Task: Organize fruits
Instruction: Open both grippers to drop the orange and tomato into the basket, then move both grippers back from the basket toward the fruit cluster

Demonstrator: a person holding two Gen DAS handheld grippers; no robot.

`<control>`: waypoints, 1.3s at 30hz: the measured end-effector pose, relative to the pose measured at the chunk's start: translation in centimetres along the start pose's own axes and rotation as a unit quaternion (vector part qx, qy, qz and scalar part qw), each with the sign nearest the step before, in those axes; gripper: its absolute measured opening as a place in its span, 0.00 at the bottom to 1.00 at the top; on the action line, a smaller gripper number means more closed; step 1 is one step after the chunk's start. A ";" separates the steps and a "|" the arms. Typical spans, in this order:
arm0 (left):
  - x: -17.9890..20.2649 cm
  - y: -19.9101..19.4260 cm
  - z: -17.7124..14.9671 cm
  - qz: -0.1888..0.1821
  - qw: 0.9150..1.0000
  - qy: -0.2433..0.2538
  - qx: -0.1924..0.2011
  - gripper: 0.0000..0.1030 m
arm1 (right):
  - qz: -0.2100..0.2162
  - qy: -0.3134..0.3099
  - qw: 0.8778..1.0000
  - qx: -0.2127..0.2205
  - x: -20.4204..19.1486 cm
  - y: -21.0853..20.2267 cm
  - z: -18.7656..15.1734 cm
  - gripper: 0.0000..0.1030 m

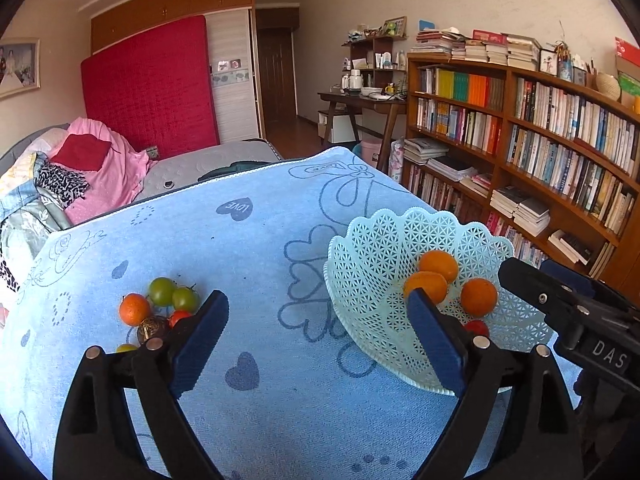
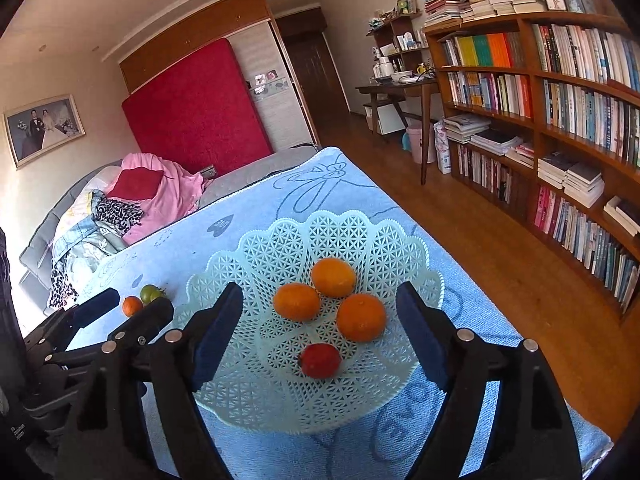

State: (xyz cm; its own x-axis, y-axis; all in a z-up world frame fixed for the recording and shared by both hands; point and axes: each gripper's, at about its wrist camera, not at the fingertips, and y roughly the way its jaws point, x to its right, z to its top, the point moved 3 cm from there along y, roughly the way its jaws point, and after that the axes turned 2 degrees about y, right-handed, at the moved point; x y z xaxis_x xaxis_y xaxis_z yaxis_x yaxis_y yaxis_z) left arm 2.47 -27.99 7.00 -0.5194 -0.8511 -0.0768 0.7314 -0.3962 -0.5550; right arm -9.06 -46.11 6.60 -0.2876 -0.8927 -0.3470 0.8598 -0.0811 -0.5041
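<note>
So, hovering both over the blue towel (image 1: pixel 248 248): left gripper (image 1: pixel 320 332) gaping wide, gripping nothing; right gripper (image 2: pixel 320 340) same, empty above the lattice basket (image 2: pixel 280 236). Holding three oranges (image 2: pixel 296 302) plus a red fruit (image 2: pixel 320 360), maybe a tomato. Sitting left: loose fruit pile (image 1: pixel 160 308).

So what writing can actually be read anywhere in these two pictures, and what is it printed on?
"LOVE", upside down, on a dark heart printed on the blue tablecloth.
"DAS", white letters on the black body of the right tool, seen from the left wrist view.
Book spines on the bookshelf: too small and blurred to read.
Outlined lettering by the tablecloth's bow: not legible.
</note>
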 end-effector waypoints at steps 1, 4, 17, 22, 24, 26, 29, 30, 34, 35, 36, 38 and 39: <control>-0.1 0.0 0.0 0.003 1.000 -0.001 0.000 0.88 | 0.001 -0.001 1.000 -0.001 -0.1 0.0 -0.1 0.80; -0.5 0.0 -0.1 0.010 1.000 -0.004 -0.001 0.88 | 0.003 -0.003 1.000 -0.003 -0.3 0.2 -0.3 0.81; -2.6 -0.2 -1.2 0.051 0.999 -0.006 -0.006 0.88 | 0.008 -0.021 1.000 -0.006 -2.2 0.2 -1.2 0.81; -3.8 -0.1 -1.8 0.067 0.998 -0.012 -0.015 0.88 | 0.012 -0.032 0.999 -0.007 -3.1 0.3 -1.3 0.81; -4.3 -0.2 -2.1 0.073 0.997 -0.013 -0.017 0.88 | 0.013 -0.037 0.999 -0.007 -3.6 0.3 -1.3 0.81; -4.9 -0.2 -2.3 0.080 0.997 -0.013 -0.018 0.88 | 0.015 -0.043 0.999 -0.007 -4.0 0.3 -1.4 0.81; -5.6 -0.3 -2.6 0.093 0.995 -0.012 -0.018 0.88 | 0.018 -0.051 0.998 -0.008 -4.8 0.4 -1.7 0.81; -5.9 -0.3 -2.8 0.096 0.995 -0.012 -0.019 0.88 | 0.020 -0.053 0.998 -0.009 -5.1 0.4 -1.7 0.81; -6.8 -0.3 -3.2 0.110 0.994 -0.010 -0.023 0.88 | 0.026 -0.063 0.998 -0.009 -6.1 0.5 -1.8 0.81; -7.1 -0.3 -3.3 0.113 0.993 -0.010 -0.024 0.88 | 0.028 -0.066 0.997 -0.010 -6.5 0.6 -1.9 0.81; -7.4 -0.4 -3.5 0.115 0.993 -0.011 -0.025 0.88 | 0.030 -0.068 0.997 -0.011 -6.7 0.6 -2.0 0.81; -7.9 -0.5 -3.7 0.120 0.992 -0.013 -0.026 0.88 | 0.035 -0.073 0.997 -0.012 -7.4 0.8 -2.1 0.81; -8.2 -0.6 -3.8 0.122 0.992 -0.014 -0.027 0.88 | 0.038 -0.076 0.996 -0.013 -7.7 0.8 -2.3 0.81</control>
State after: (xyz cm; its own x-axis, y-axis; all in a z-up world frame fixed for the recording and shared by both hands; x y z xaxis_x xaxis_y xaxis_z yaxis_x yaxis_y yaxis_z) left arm 4.61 -19.49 4.78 -0.3164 -0.9290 -0.1922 0.8093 -0.1586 -0.5655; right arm -7.08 -38.26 7.08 -0.1536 -0.9526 -0.2625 0.8646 -0.0009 -0.5025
